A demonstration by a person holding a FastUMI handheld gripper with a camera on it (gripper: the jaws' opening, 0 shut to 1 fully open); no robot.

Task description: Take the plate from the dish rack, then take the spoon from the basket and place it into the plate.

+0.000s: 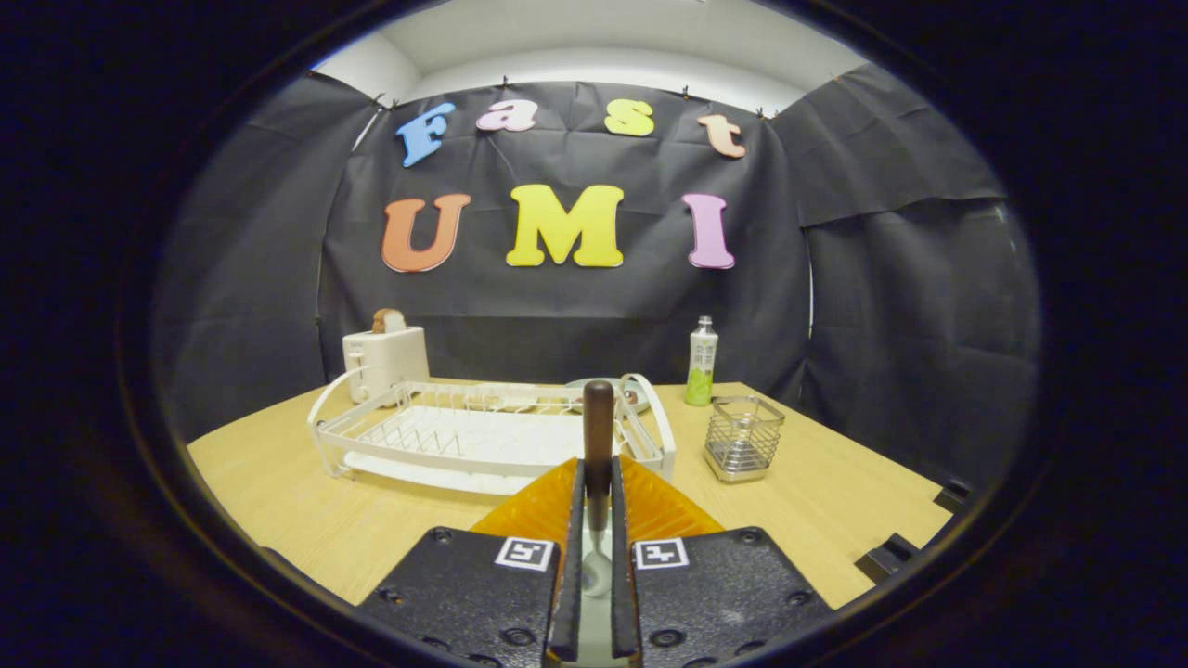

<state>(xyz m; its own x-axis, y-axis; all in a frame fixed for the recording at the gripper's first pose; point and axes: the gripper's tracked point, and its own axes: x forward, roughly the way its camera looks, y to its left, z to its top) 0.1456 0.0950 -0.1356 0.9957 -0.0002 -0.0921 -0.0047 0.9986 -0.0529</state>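
I've got the claw (598,501) clamped tight on the spoon (598,436), both black finger pads pressing its shaft from either side. The spoon stands upright: dark, rounded wooden handle pointing up above the fingertips, shiny metal bowl hanging low between the fingers, so its long axis runs vertical. Behind the pads I see the ribbed orange finger backing, and matte black blocks with square markers nearer me.

Beyond the fingers sits the white wire dish rack (483,431) on the pale wood-grain table (817,501), thin rods and looped handles at each end. At its far side lies a flat round shape, likely the plate (608,385), partly hidden by the spoon's handle. To the right of the rack stands the square metal mesh basket (742,438). Farther back, a slim bottle (703,362) with a green lower half, and a white boxy toaster (384,362) off to the left.
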